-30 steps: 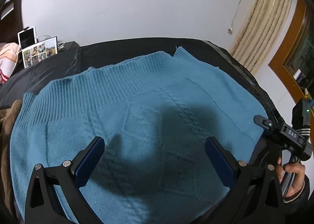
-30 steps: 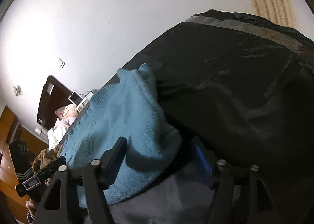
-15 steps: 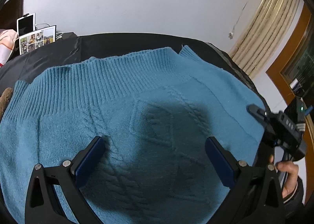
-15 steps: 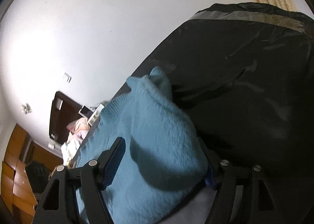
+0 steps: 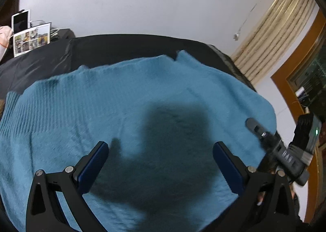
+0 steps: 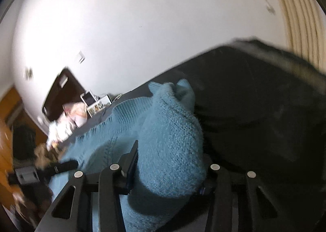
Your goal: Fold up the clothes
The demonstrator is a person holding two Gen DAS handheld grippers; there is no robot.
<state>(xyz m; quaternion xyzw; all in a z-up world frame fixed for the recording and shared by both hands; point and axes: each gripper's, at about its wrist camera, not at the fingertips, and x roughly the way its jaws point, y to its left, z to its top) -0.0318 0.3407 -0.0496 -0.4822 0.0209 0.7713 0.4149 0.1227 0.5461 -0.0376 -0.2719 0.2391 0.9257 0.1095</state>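
A blue knitted sweater (image 5: 142, 109) lies spread over the black-covered bed (image 5: 122, 46), its ribbed band toward the wall, with a framed set of photos (image 5: 31, 38) standing at the far left corner. The left claw (image 5: 161, 162) hangs above the middle of the sweater with its blue pads wide apart and nothing between them. The right claw (image 6: 169, 166) sits at the sweater's right edge; its jaws have just been closing, and they now pinch a thick bunched fold of the knit.
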